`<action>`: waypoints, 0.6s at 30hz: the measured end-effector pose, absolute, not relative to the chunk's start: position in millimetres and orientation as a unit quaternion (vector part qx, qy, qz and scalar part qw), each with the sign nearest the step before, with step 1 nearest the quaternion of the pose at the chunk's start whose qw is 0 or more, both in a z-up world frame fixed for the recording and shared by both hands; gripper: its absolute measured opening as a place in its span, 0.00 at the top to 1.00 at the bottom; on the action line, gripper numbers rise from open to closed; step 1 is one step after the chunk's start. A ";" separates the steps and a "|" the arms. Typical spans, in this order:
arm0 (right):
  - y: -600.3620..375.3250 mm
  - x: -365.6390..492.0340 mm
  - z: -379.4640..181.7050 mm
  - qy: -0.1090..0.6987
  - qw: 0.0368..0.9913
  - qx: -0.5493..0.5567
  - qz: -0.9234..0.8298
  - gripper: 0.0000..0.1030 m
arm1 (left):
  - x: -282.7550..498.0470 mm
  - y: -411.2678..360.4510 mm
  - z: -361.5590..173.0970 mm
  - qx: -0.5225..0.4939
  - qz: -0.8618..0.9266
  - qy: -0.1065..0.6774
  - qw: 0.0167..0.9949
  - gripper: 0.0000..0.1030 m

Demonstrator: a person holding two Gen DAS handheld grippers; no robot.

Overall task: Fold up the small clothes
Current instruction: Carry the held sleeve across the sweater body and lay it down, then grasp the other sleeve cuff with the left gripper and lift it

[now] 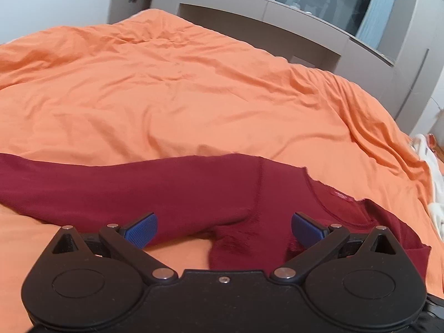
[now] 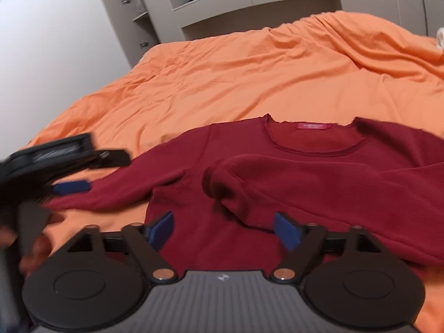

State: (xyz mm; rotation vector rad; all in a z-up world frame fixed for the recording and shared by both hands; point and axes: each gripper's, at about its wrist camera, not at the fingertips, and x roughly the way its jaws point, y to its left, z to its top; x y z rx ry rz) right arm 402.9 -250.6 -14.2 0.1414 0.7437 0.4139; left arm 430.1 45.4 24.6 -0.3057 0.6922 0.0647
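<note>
A dark red long-sleeved top lies flat on the orange bedcover, neckline and pink label away from me. Its right sleeve is folded across the chest, cuff near the middle. Its left sleeve stretches out to the left. My left gripper is open and empty, just above the armpit seam of that sleeve; it also shows in the right wrist view, blurred. My right gripper is open and empty above the lower body of the top.
The orange bedcover is wrinkled and spreads far beyond the top. Grey wardrobes and shelves stand behind the bed. A white cloth lies at the bed's right edge. A white wall is on the left.
</note>
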 end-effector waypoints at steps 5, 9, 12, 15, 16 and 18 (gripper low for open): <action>-309.7 370.5 -4.2 0.347 0.924 0.050 0.150 0.03 | 438.0 26.6 19.6 -0.155 -0.016 0.341 0.927 0.01; -359.3 357.2 -7.8 0.332 0.936 0.073 0.092 0.00 | 450.4 5.2 15.9 -0.154 -0.035 0.346 0.925 0.01; -395.9 353.9 -17.2 0.311 0.945 0.095 0.039 0.00 | 463.0 -9.8 13.4 -0.157 -0.053 0.353 0.921 0.01; -424.4 358.9 -26.9 0.280 0.957 0.082 -0.005 0.00 | 474.7 -19.9 7.5 -0.173 -0.075 0.362 0.913 0.02; -431.6 363.2 -28.8 0.268 0.961 0.073 -0.015 0.00 | 477.9 -22.3 4.7 -0.181 -0.075 0.364 0.911 0.03; -446.4 372.2 -32.3 0.242 0.967 0.072 -0.040 0.01 | 484.9 -26.2 -1.7 -0.192 -0.074 0.374 0.904 0.09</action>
